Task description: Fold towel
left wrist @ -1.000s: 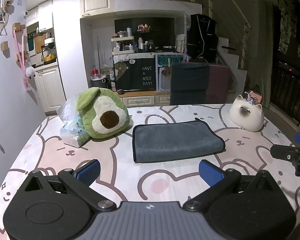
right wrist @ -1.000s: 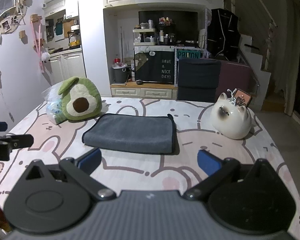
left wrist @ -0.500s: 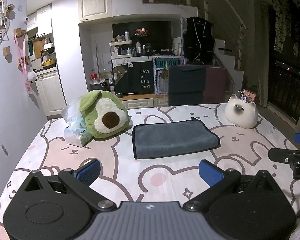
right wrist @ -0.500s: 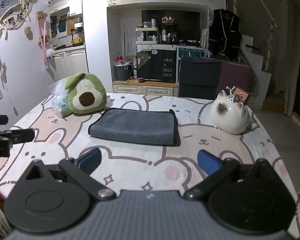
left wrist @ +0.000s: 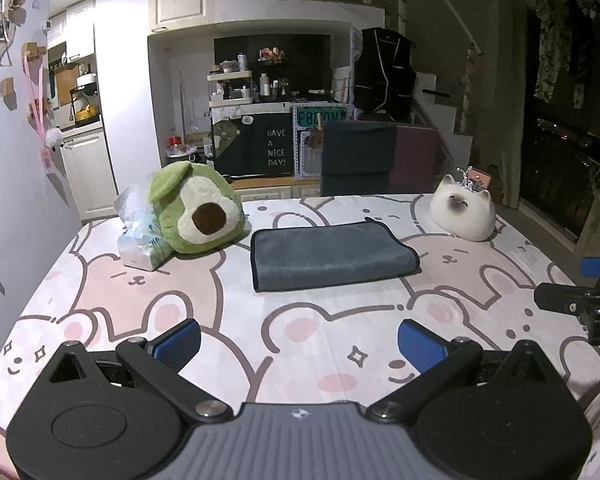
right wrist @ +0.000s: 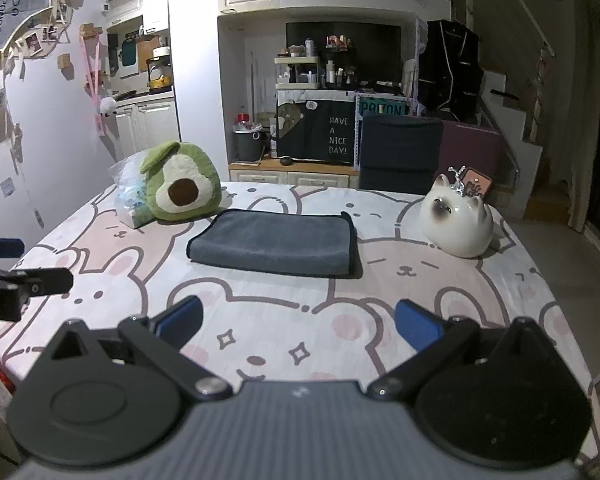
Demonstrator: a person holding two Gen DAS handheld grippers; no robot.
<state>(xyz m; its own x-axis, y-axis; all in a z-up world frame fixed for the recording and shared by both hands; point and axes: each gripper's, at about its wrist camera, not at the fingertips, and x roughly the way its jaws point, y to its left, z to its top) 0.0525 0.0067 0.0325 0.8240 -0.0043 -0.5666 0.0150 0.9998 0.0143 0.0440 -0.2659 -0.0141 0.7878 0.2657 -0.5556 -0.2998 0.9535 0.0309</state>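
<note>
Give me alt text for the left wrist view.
A folded grey towel lies flat on a bunny-print table, beyond the open, empty left gripper. An avocado plush sits left, a white cat figurine right.

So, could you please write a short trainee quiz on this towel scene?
1. True or false: the grey towel lies folded on the table.
2. Which sits beside the avocado plush? A) tissue pack B) cat figurine
3. How do the jaws of the left gripper and right gripper stand?

Key: 1 true; 2 A; 3 both open, holding nothing.
</note>
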